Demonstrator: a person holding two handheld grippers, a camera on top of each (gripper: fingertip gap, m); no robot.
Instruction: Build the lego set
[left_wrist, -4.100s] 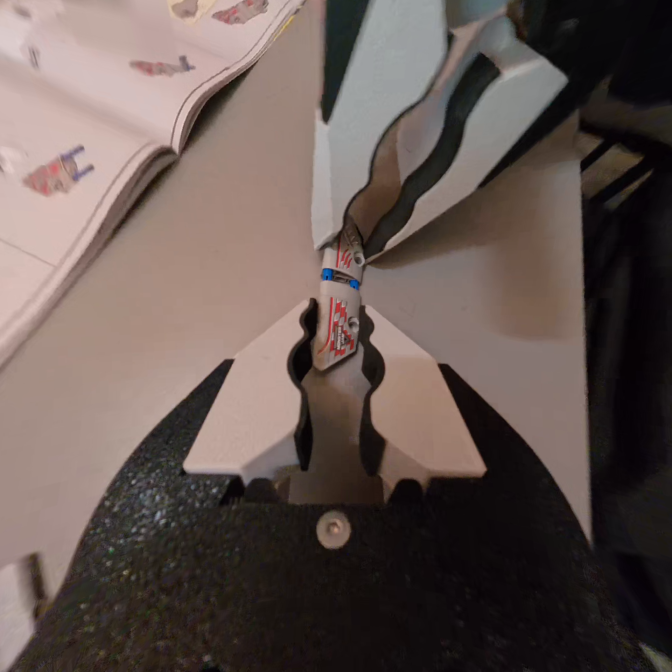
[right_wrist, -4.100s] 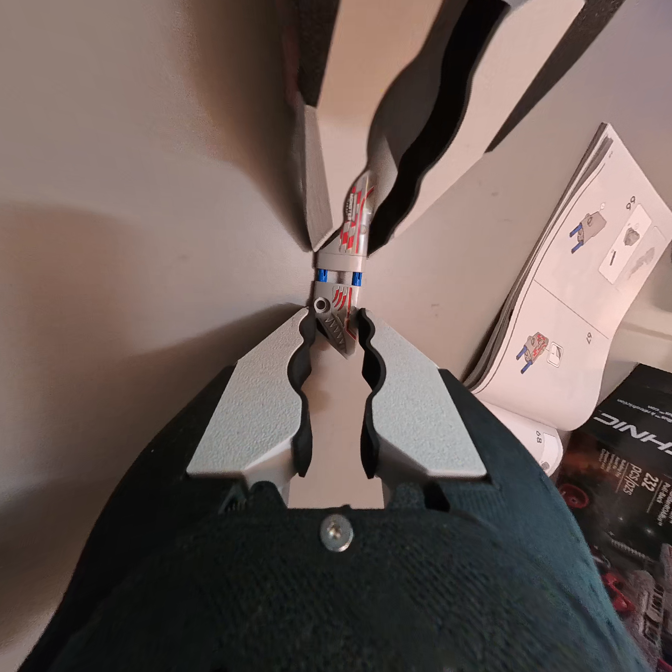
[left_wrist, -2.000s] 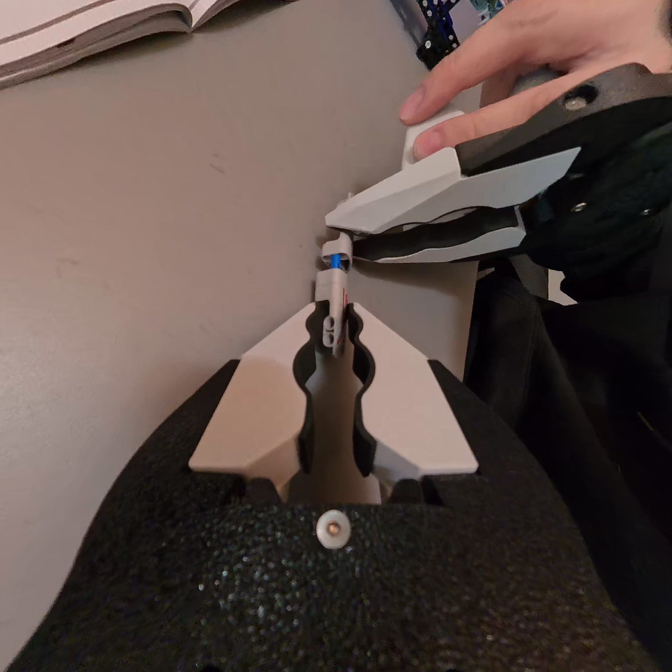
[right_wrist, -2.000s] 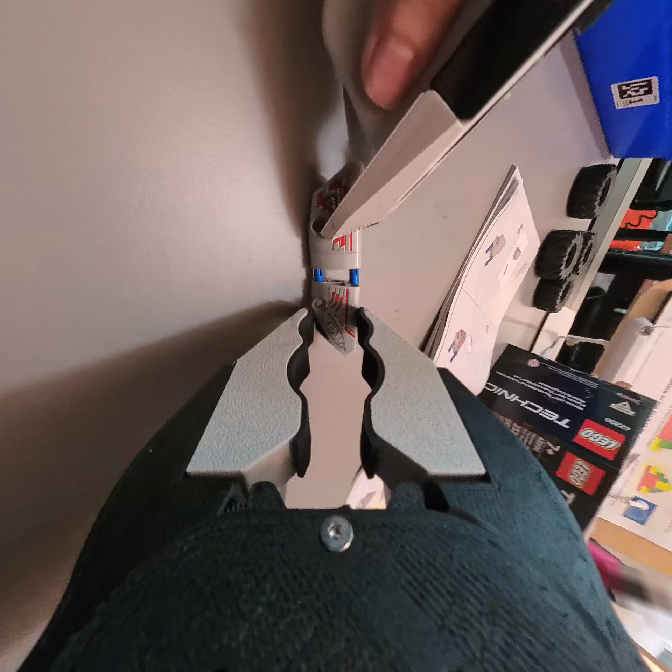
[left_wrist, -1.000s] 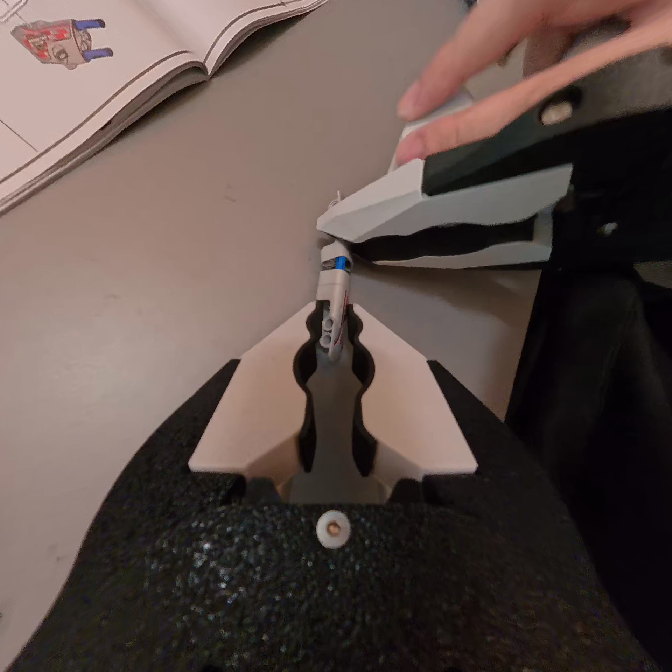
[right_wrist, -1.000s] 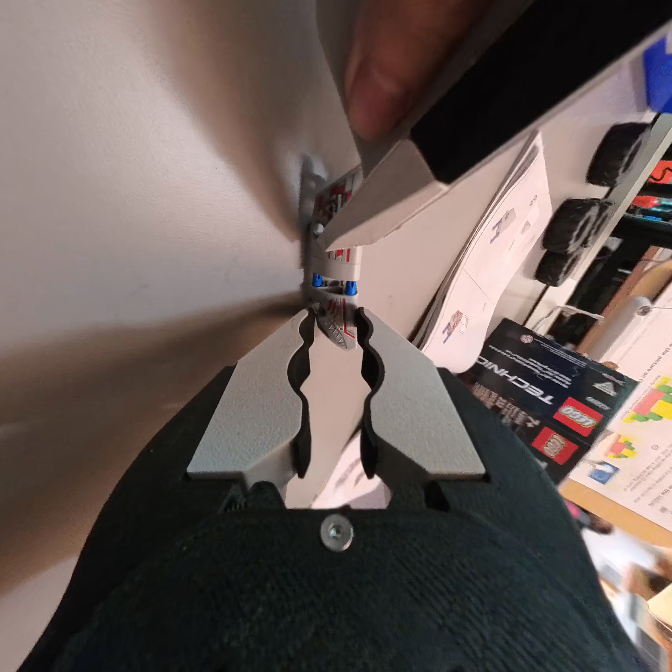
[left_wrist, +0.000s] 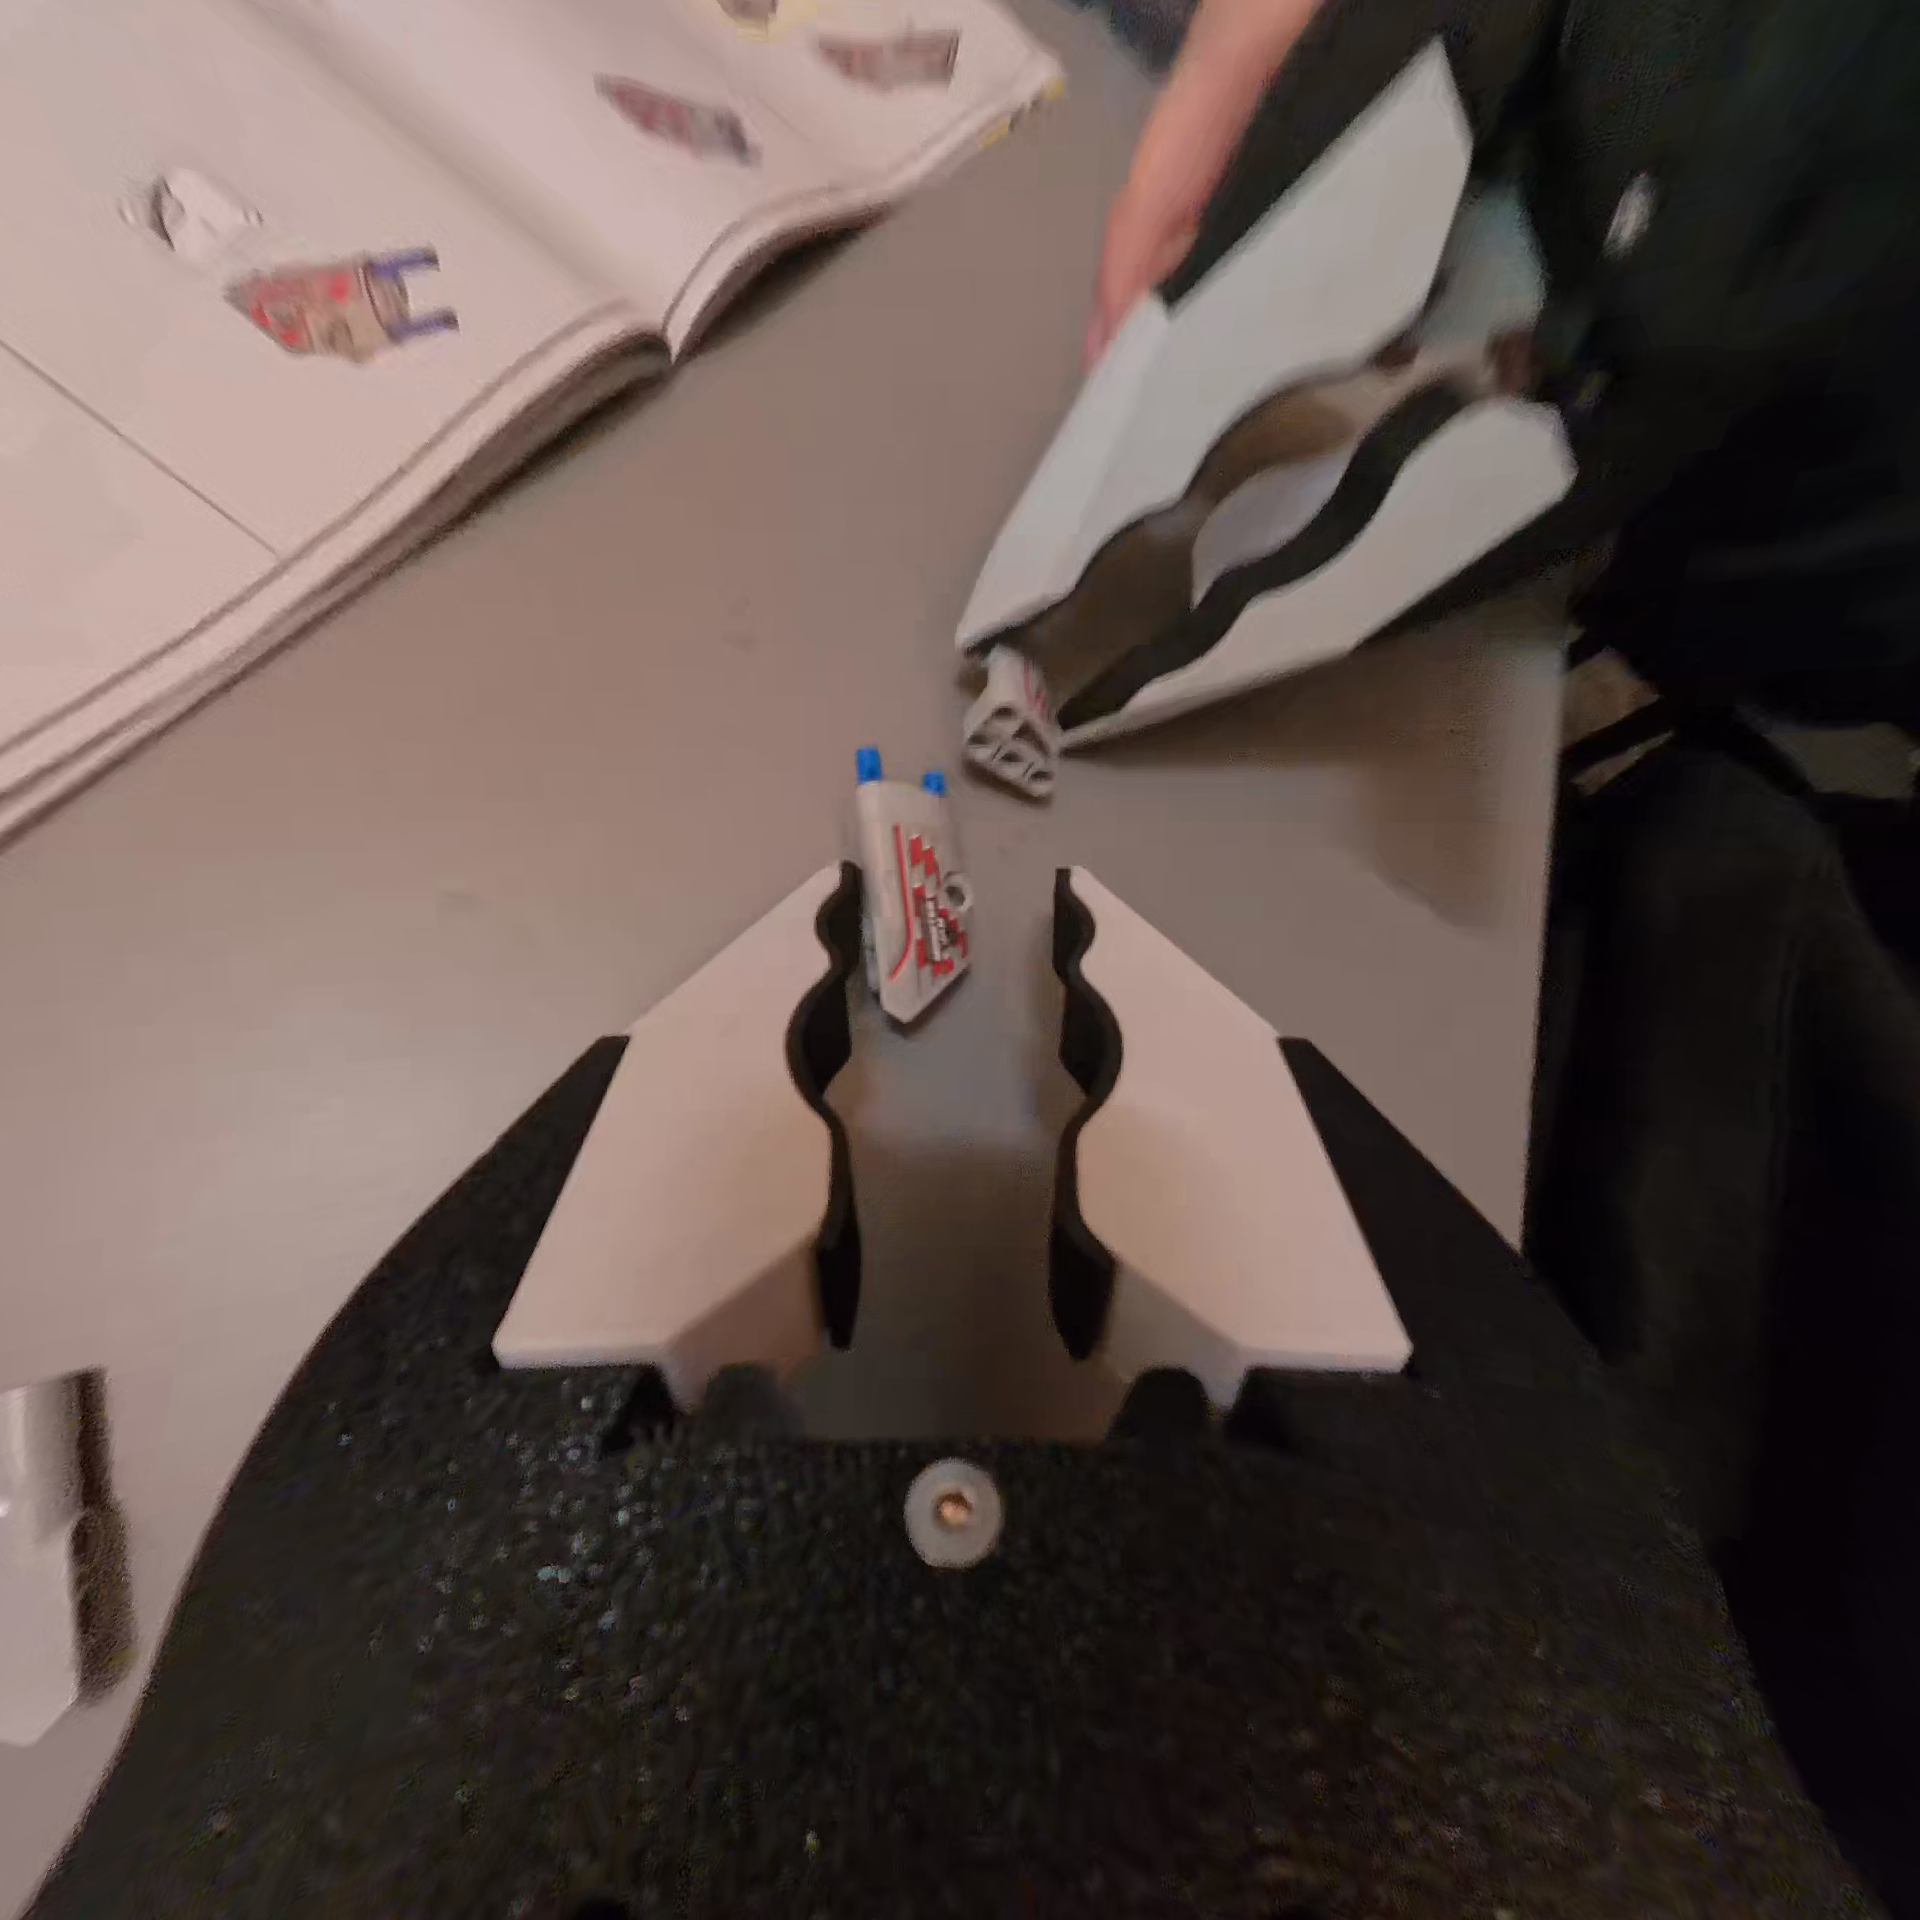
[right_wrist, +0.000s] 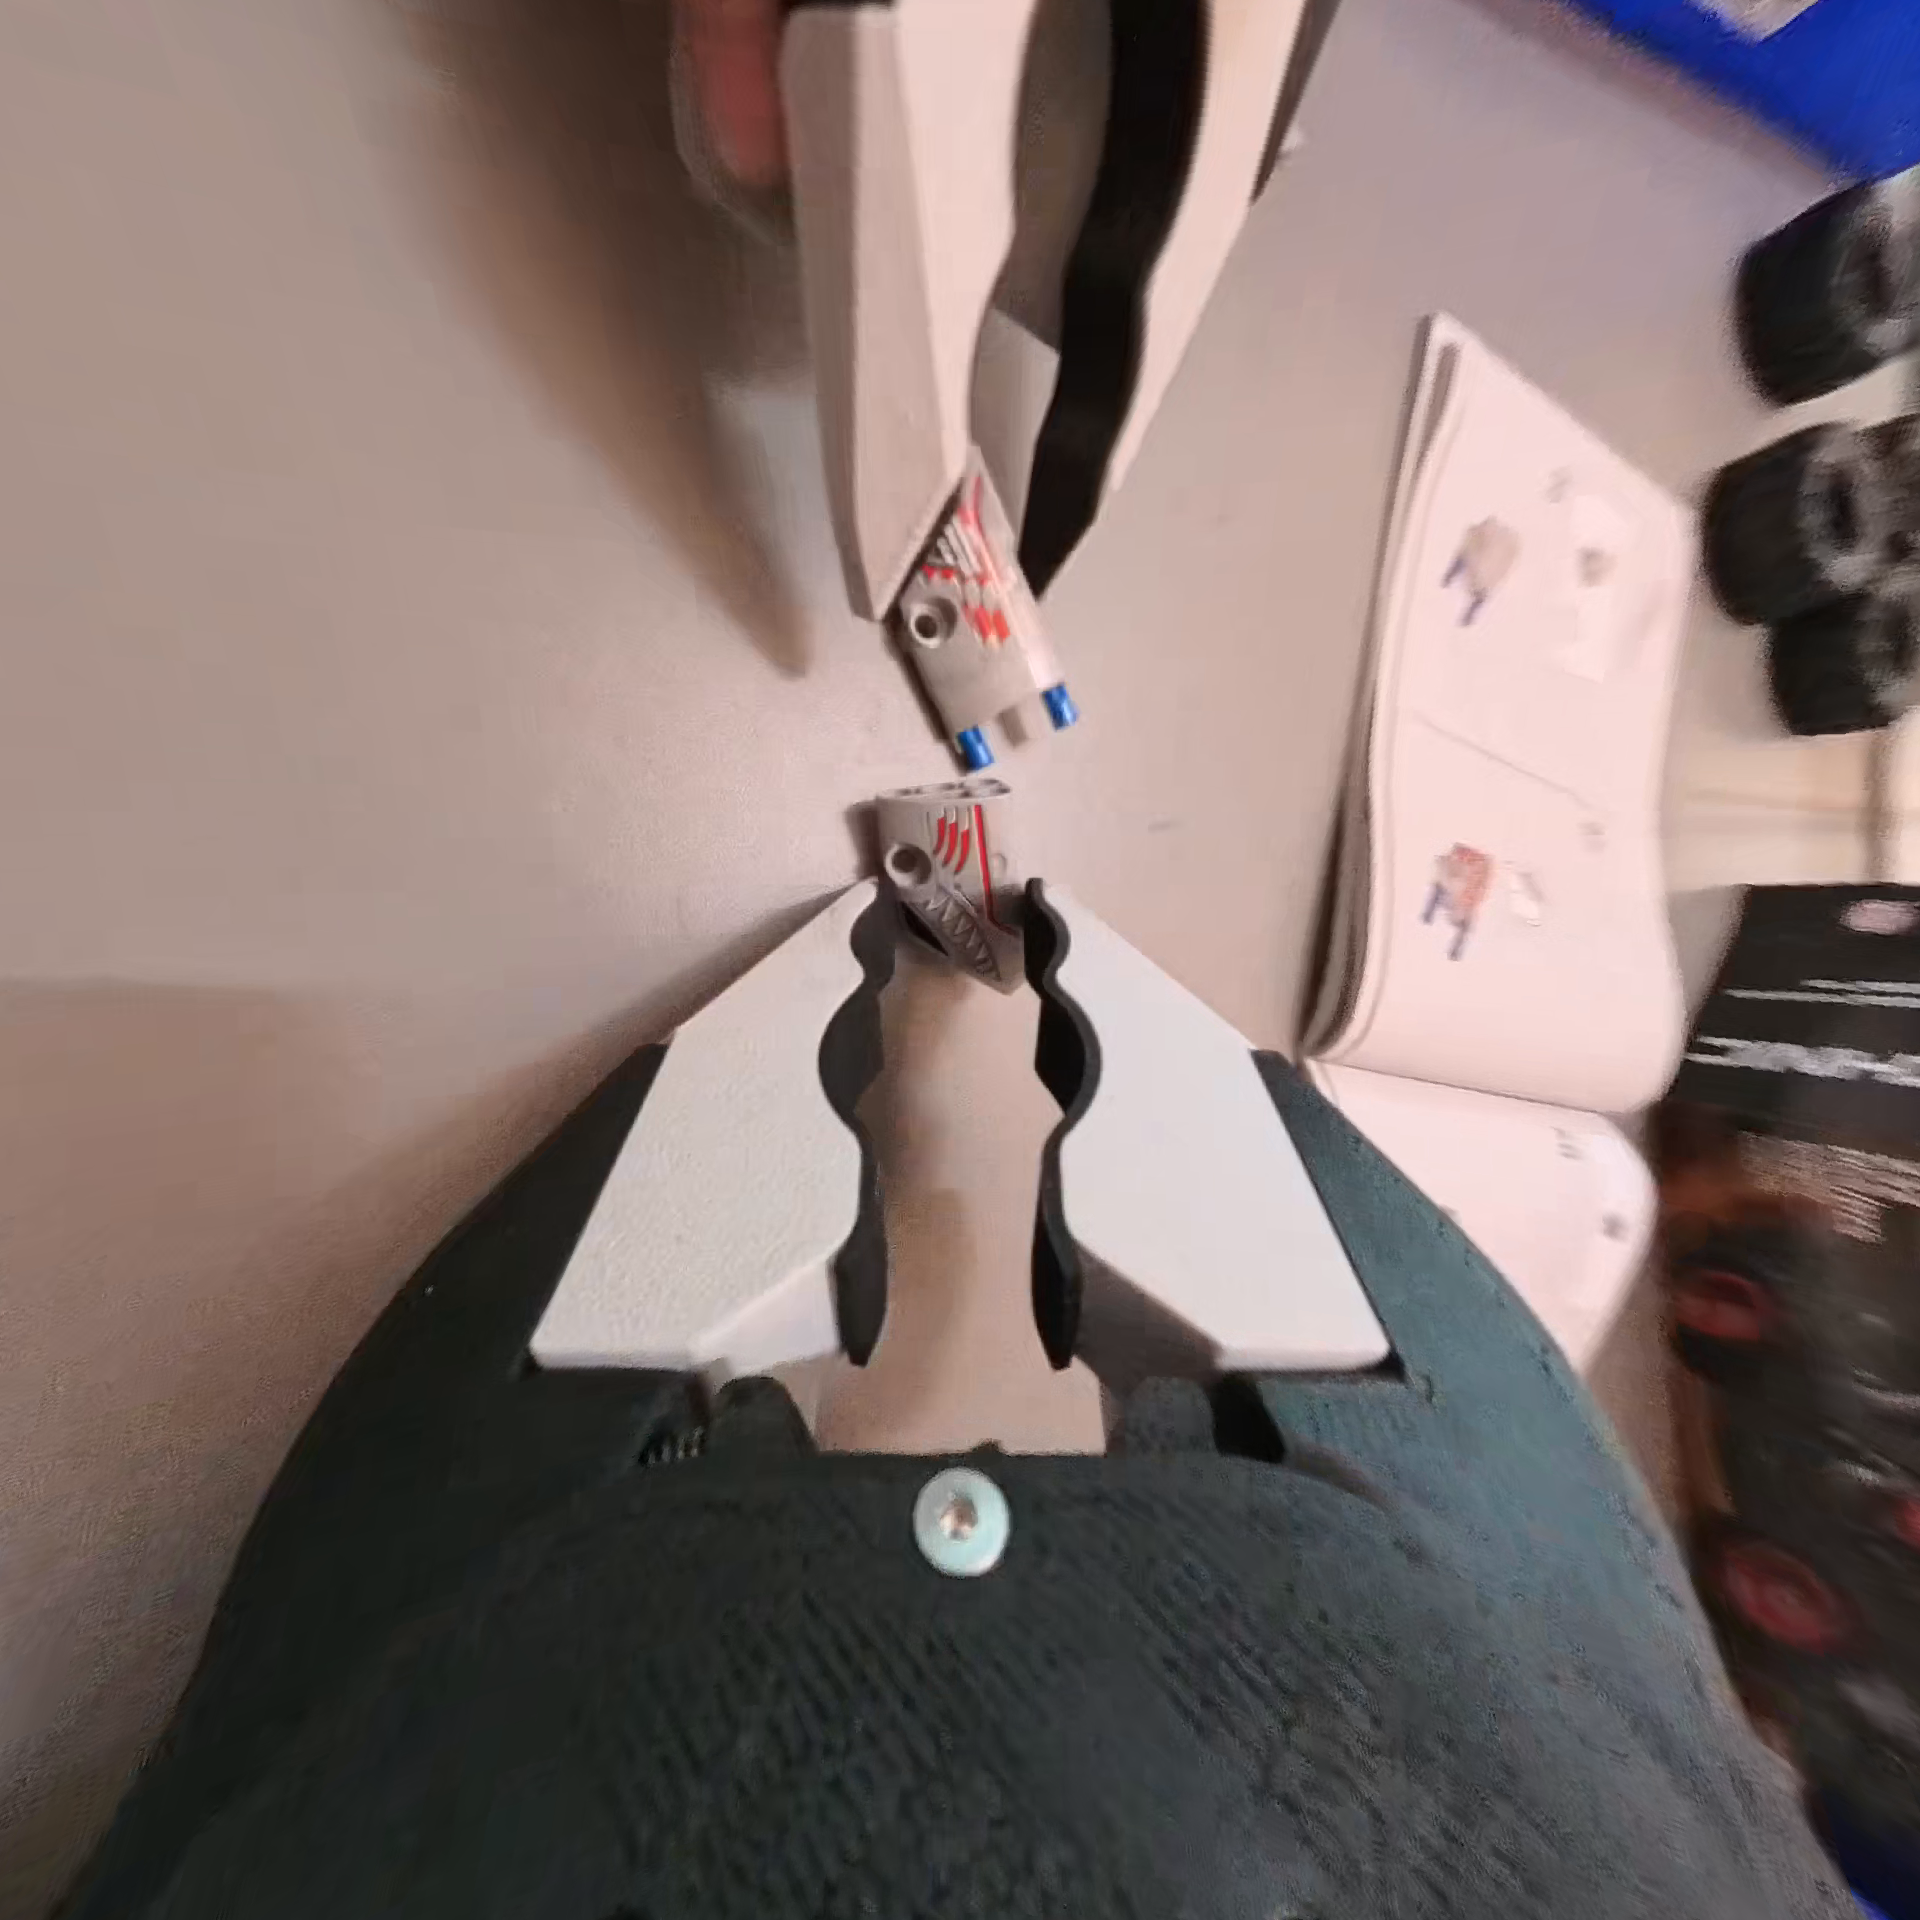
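While the left tool (left_wrist: 951, 883) gapes wider than its grey panel (left_wrist: 914, 914), which leans on one finger, long axis along the fingers, two blue pins (left_wrist: 868, 764) pointing outward, the right tool (right_wrist: 945, 894) pinches a second panel (right_wrist: 940, 862) just apart; bare bench (left_wrist: 520, 727) lies around, its edge near, one booklet (left_wrist: 416, 156) beyond

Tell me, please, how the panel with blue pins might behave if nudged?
The panel looks small, moulded plastic: probably light and stiff. It touches only one pad of the left gripper, so may slip free. Flat sides: likely slides, not rolls.
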